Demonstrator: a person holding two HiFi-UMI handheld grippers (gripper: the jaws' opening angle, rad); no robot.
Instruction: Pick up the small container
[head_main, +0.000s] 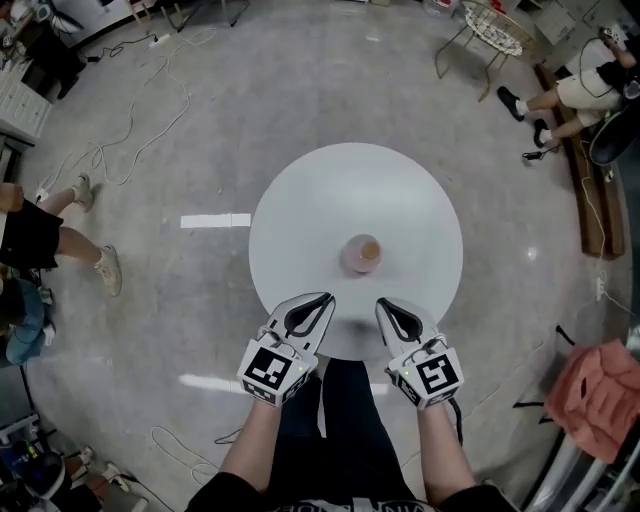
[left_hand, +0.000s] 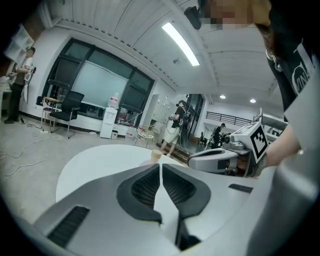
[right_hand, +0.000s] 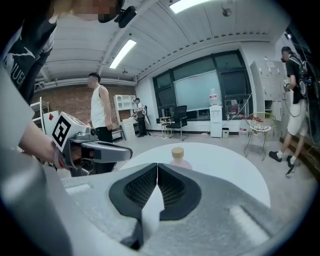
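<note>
A small pinkish container with a tan lid (head_main: 361, 253) stands upright near the middle of the round white table (head_main: 300, 210). In the right gripper view the container (right_hand: 178, 157) shows just beyond the jaw tips; in the left gripper view only its lid (left_hand: 156, 156) peeks over the jaws. My left gripper (head_main: 326, 297) hovers at the table's near edge, shut and empty. My right gripper (head_main: 381, 303) hangs beside it, also shut with nothing held. Both sit short of the container, apart from it.
The table stands on a grey floor crossed by loose cables (head_main: 130, 120). People stand or sit around: legs at the left (head_main: 60, 240), a seated person on a bench at the upper right (head_main: 580, 90). A wire chair (head_main: 490, 30) stands at the back.
</note>
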